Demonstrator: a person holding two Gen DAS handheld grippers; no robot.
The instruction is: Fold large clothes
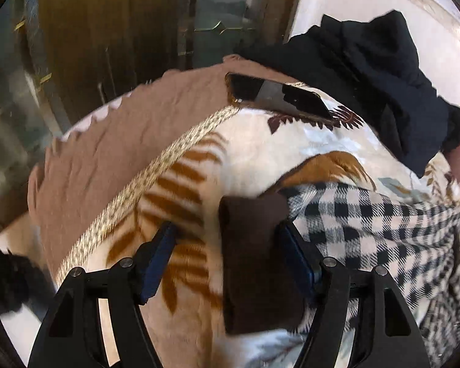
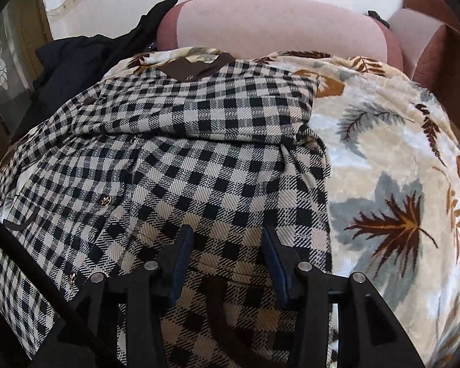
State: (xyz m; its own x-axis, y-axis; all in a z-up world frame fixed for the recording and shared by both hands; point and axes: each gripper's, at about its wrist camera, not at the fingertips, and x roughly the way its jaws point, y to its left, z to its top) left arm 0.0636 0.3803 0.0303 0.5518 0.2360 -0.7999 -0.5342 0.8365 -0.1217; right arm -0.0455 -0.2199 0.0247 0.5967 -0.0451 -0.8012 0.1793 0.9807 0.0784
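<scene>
Folding looks partly done: the checked shirt (image 2: 199, 141) lies on the leaf-print blanket (image 2: 383, 159) covering the bed, one part already doubled over its upper half, its brown cuff (image 1: 257, 260) still loose. Left gripper (image 1: 227, 242) has its fingers spread apart around that cuff; right gripper (image 2: 227, 242) hovers with fingers released over the shirt's lower panel. Black clothes (image 1: 377, 86) wait near the bed's far edge.

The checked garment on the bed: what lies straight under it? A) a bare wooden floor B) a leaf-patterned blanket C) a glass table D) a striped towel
B: the checked garment lies spread on the leaf-patterned blanket, which shows past its right edge.
</scene>
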